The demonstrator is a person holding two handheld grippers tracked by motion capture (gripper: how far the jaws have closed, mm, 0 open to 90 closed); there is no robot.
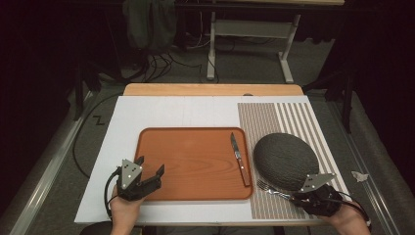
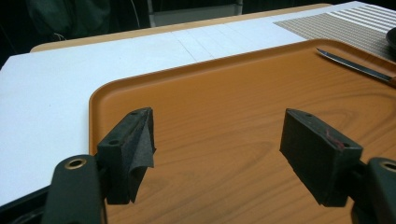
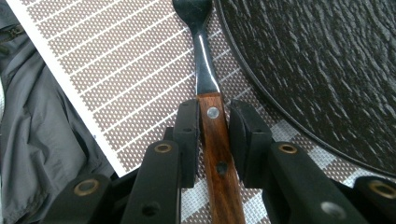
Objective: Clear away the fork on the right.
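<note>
A fork (image 1: 273, 190) with a wooden handle lies on the striped placemat (image 1: 274, 117), right beside the near rim of a dark textured plate (image 1: 286, 159). My right gripper (image 1: 296, 197) is at the table's near right. In the right gripper view its pads sit against both sides of the fork's wooden handle (image 3: 215, 140), with the metal neck and head reaching away toward the plate (image 3: 317, 65). My left gripper (image 1: 150, 165) hovers over the near left corner of the orange tray (image 1: 195, 161). Its jaws stand wide apart in the left gripper view, left gripper (image 2: 217, 121), with nothing between them.
A steak knife (image 1: 239, 156) with a wooden handle lies along the tray's right side, blade pointing away; its blade (image 2: 355, 65) shows at the right of the left gripper view. Tray and placemat rest on a white board (image 1: 171, 112). Grey cloth (image 3: 42, 140) hangs below the table's near edge.
</note>
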